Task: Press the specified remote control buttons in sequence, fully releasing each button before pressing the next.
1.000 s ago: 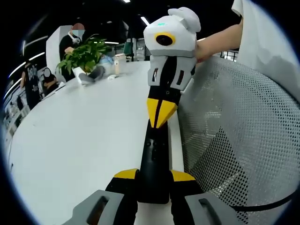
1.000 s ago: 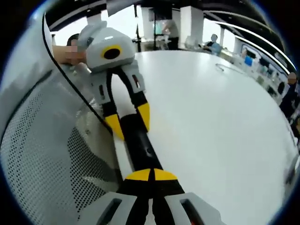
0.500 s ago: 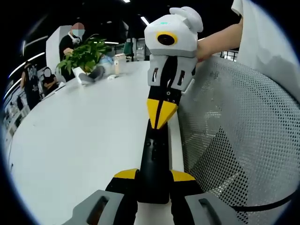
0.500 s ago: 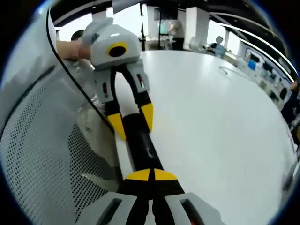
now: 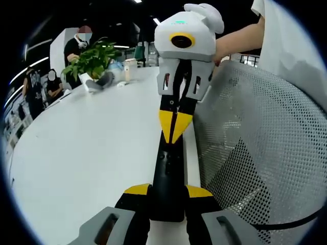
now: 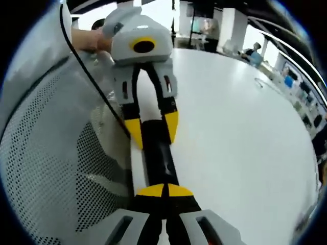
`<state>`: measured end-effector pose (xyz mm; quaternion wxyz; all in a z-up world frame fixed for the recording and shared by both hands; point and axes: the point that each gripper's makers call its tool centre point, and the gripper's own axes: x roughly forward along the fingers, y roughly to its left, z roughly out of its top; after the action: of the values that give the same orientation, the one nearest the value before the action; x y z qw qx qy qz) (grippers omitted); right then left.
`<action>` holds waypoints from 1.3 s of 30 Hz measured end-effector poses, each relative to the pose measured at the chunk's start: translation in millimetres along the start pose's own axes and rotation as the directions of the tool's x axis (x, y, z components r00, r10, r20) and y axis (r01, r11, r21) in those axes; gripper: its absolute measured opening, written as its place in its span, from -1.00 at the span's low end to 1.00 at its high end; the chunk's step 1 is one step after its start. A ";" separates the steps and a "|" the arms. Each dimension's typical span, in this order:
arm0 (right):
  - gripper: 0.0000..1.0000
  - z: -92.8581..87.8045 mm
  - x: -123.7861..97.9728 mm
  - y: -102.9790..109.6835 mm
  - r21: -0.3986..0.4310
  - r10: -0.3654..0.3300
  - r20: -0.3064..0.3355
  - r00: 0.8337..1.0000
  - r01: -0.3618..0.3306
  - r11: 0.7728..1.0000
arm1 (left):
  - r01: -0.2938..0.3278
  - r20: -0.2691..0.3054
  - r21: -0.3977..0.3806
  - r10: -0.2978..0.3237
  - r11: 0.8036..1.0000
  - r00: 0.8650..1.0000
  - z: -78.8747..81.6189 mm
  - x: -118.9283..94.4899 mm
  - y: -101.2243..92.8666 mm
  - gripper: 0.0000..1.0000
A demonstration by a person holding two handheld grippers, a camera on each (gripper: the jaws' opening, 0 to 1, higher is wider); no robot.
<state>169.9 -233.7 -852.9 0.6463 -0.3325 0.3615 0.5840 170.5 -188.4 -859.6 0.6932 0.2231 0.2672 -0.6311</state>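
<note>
A slim black remote control [image 5: 167, 178] lies lengthwise along the white table's edge. My left gripper [image 5: 168, 192] is shut on its near end, one yellow pad on each side. My right gripper [image 5: 174, 126] comes down from the top of the left gripper view. It is shut, and its joined yellow tips touch the remote's far upper face. In the right gripper view, my right gripper [image 6: 163, 191] sits shut over the remote control [image 6: 158, 155], and my left gripper [image 6: 152, 128] clamps the far end. A person's hand [image 5: 232, 43] holds the right gripper.
A white mesh chair back [image 5: 260, 148] stands close beside the remote, with a black cable [image 6: 97, 92] running over it. The white table [image 5: 82, 153] spreads wide to the other side. A potted plant [image 5: 92, 61] and small bottles stand at its far end, with people beyond.
The right gripper's body has risen and tilted a little, and the right gripper view has swung with it. Its tips stay at the remote. The left gripper keeps its hold.
</note>
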 end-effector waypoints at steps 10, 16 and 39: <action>-1.00 -0.4 1.8 -0.1 -0.075 0.038 -0.097 0.995 -0.045 0.996 | 0.001 -0.001 0.001 -0.001 1.000 1.000 0.1 0.2 -0.1 -0.52; -1.00 -1.1 2.4 -0.3 -0.076 0.048 -0.136 0.989 -0.059 0.995 | 0.001 -0.001 0.003 -0.001 1.000 1.000 -0.1 0.3 -0.1 -0.52; -1.00 -0.4 0.3 0.3 -0.039 -0.006 -0.024 1.000 0.005 0.999 | 0.000 -0.002 0.003 0.000 1.000 1.000 -0.1 0.1 0.1 -0.52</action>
<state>169.6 -233.9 -853.3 0.6370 -0.3528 0.3569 0.5851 170.6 -188.4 -859.7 0.6925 0.2247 0.2669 -0.6315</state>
